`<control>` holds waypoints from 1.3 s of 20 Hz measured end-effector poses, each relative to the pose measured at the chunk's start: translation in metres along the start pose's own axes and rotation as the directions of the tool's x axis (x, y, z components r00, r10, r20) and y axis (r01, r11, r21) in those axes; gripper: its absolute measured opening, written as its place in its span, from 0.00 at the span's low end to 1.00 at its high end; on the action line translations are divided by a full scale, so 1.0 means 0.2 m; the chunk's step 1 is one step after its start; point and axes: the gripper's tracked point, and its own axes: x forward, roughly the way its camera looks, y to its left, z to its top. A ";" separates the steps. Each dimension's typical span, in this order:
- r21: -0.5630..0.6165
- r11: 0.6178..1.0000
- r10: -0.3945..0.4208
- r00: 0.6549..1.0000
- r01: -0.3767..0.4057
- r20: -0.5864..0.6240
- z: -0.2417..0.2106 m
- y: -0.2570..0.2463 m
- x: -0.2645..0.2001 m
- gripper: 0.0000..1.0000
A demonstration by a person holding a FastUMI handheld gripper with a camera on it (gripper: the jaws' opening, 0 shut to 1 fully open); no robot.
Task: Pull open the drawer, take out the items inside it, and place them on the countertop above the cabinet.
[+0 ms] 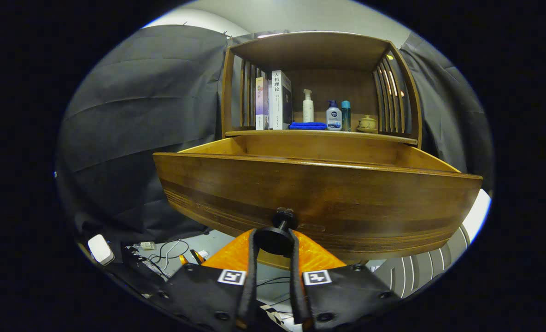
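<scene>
Dark cloth walls surround a wooden cabinet (321, 83). Below its countertop (319, 133), which carries books (275, 99), a blue cloth (308, 125) and bottles (333, 116), the drawer (319, 189) stands pulled open. The gripper (273, 242) is clamped on the drawer's knob (277, 237).

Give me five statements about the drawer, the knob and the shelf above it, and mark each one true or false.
1. The drawer is pulled out from the cabinet. True.
2. The gripper is shut on the knob, with a jaw pressing each side. True.
3. The shelf above the drawer holds only books. False: beside the books stand a pump bottle, two more bottles, a small pot and a folded blue cloth.
4. The gripper holds an item taken from the drawer. False: it grips only the knob.
5. The blue cloth hangs over the drawer's front. False: it lies flat on the shelf in front of the pump bottle.
</scene>
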 end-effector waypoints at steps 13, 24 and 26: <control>-0.066 0.987 0.154 0.970 -0.144 0.187 0.69 0.03 -0.14 0.97; -0.196 0.950 0.257 0.966 -0.245 0.038 1.12 -0.15 0.29 0.97; -0.238 0.942 0.240 0.971 -0.237 -0.016 1.10 -0.20 0.41 0.97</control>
